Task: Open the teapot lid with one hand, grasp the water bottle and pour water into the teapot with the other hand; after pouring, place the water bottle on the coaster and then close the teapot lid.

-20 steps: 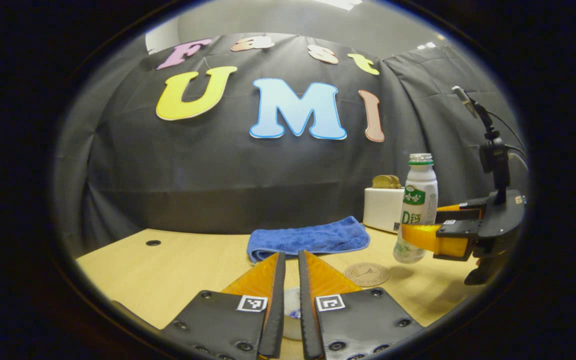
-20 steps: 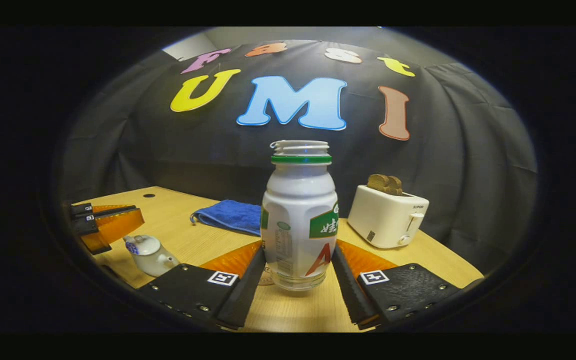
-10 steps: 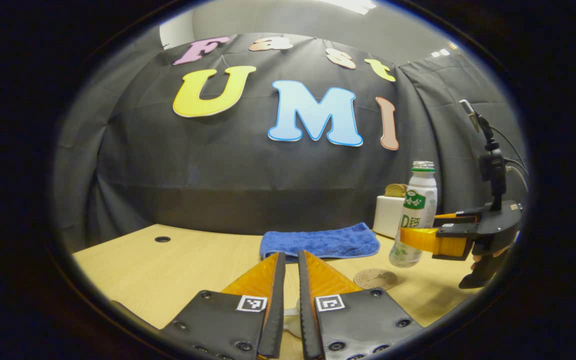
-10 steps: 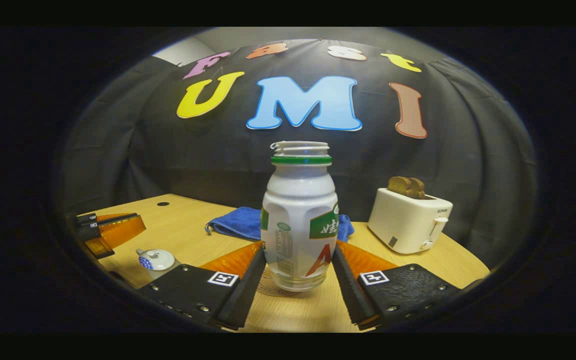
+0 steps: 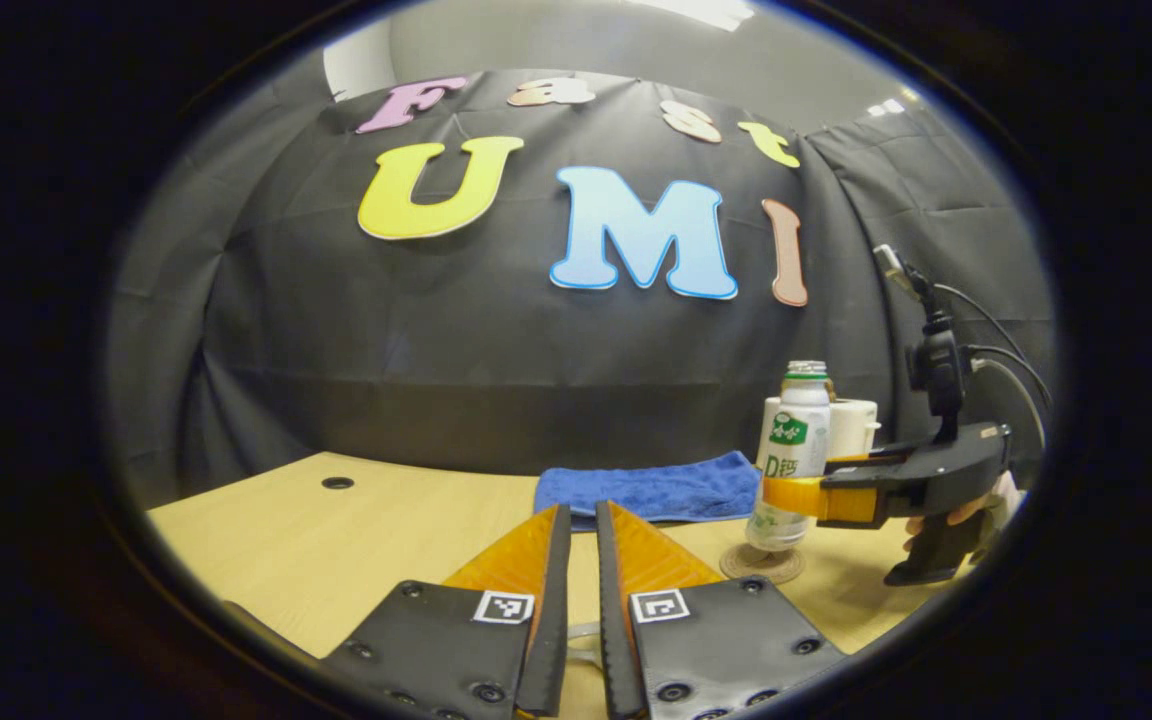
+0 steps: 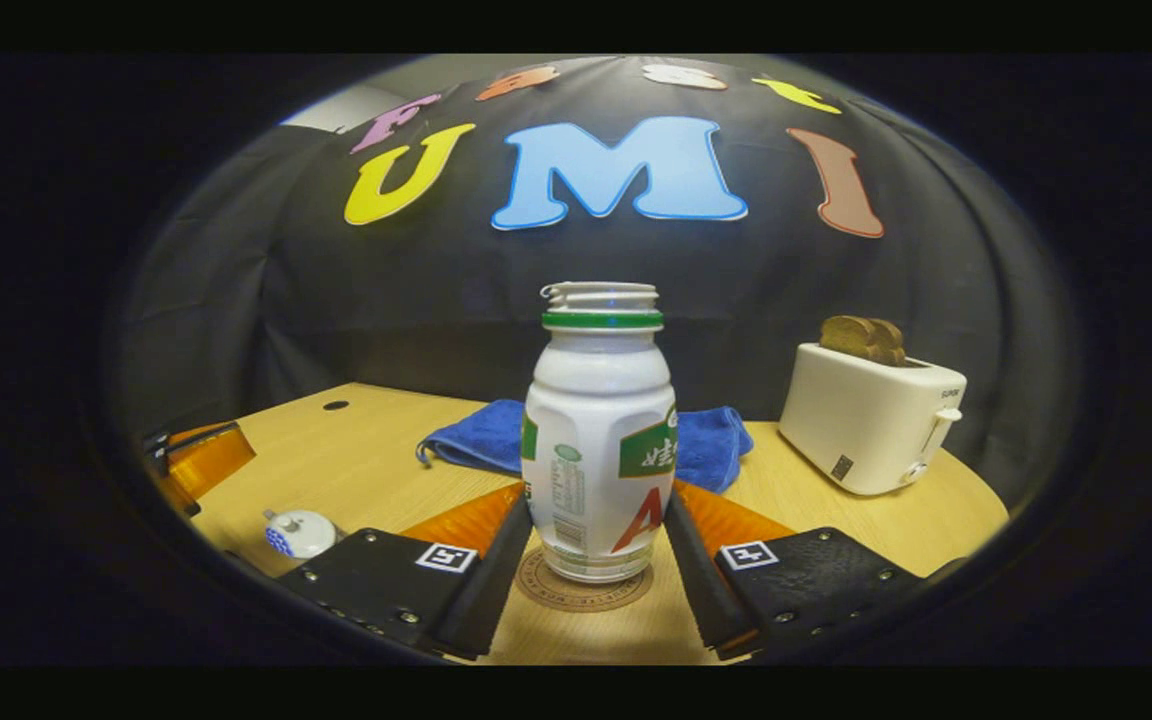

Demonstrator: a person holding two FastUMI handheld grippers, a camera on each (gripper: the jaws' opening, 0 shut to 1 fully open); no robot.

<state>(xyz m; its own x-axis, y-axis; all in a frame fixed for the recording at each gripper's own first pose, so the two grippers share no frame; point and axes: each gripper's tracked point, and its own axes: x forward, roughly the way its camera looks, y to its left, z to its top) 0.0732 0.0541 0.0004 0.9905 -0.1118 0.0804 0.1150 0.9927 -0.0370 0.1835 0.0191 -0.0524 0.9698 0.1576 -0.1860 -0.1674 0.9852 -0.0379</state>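
Bottle (image 6: 599, 440) upright on coaster (image 6: 584, 592), my right fingers (image 6: 696, 560) clamped on it; left fingers (image 5: 559, 590) nearly together, maybe pinching something.

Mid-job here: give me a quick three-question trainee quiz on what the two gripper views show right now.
1. True or false: the water bottle stands over the coaster.
2. Which lies directly behind the bottle in the right gripper view? A) toaster B) blue towel C) teapot
3. Fill in: the right gripper has its fingers on either side of the ____.

Key: 1 true; 2 B; 3 water bottle. The left gripper has its jaws nearly together.
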